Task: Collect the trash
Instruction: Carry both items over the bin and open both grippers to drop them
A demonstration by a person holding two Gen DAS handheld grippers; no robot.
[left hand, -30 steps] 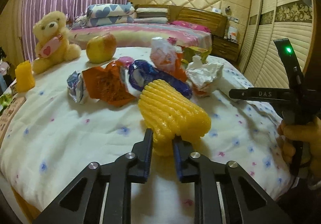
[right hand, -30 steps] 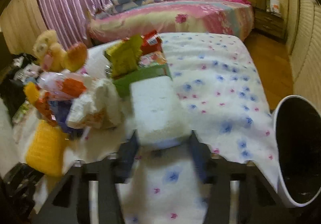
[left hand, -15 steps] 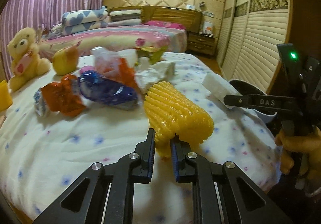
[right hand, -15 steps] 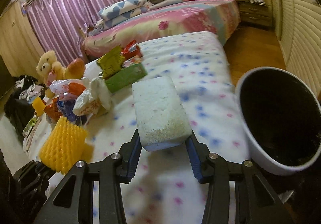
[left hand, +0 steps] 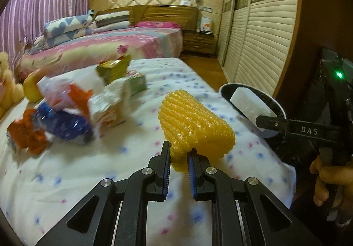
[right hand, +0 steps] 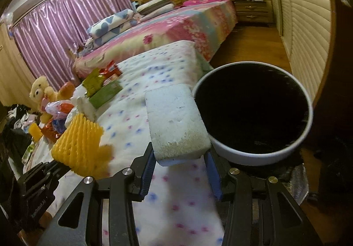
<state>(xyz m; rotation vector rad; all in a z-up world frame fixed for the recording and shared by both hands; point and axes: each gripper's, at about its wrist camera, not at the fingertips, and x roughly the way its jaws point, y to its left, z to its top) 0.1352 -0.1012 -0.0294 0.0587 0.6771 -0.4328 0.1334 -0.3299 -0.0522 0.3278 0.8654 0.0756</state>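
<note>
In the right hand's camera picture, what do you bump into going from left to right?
Teddy bear → yellow foam net → white foam block → trash bin.

Your left gripper (left hand: 179, 158) is black with blue pads, and it pinches a bright yellow ribbed foam net (left hand: 195, 124). Your right gripper (right hand: 179, 171), black with the same blue pads, carries a white foam block (right hand: 176, 122) speckled tan along its near edge. The bin (right hand: 253, 153) is white outside with a black lining. The bedspread (left hand: 66, 168) is white, dotted with small blue and pink flowers. On it you have orange, blue and white wrappers (left hand: 57, 122) and a green box (right hand: 106, 94). The curtain (right hand: 66, 25) is shiny purple with vertical folds.
</note>
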